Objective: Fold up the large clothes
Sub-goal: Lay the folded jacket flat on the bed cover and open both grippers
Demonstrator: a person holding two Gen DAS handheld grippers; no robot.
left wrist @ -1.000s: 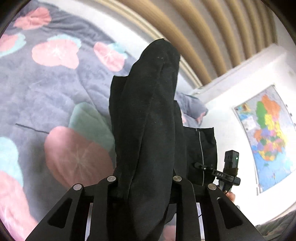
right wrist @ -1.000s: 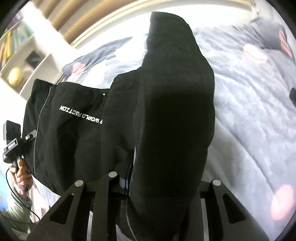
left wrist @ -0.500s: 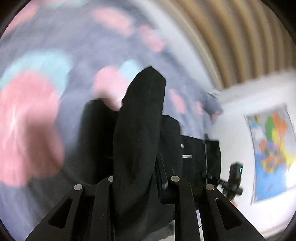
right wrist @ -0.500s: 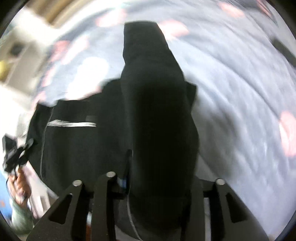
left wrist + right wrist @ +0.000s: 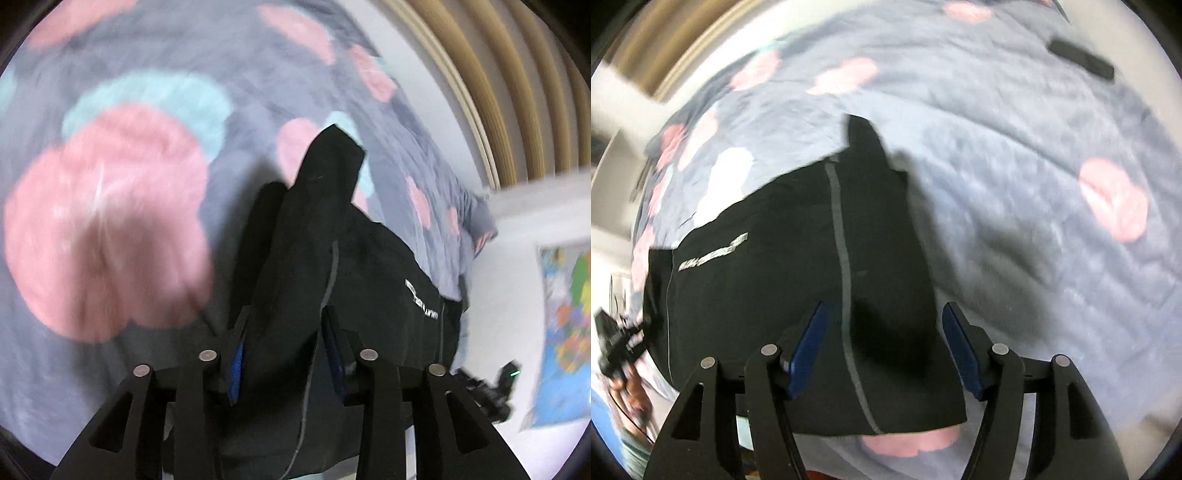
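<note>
A black garment (image 5: 783,280) with white lettering and a grey stripe lies spread on the grey flowered bedspread (image 5: 1034,184). It also shows in the left wrist view (image 5: 369,280). My right gripper (image 5: 881,328) is open, its blue-padded fingers (image 5: 809,343) standing on either side of the garment's near corner without holding it. My left gripper (image 5: 284,332) is open too, with a raised fold of the garment (image 5: 317,192) standing between its parted fingers (image 5: 236,354). The other gripper shows at the far side in each view (image 5: 617,339).
A dark flat object (image 5: 1078,59) lies on the bedspread at the far right. A wooden slatted headboard (image 5: 498,74) and a white wall with a colourful map (image 5: 565,325) stand beyond the bed.
Both grippers swung down toward the bed and opened, letting go of the garment. The garment dropped from hanging in front of the cameras to lying on the bedspread.
</note>
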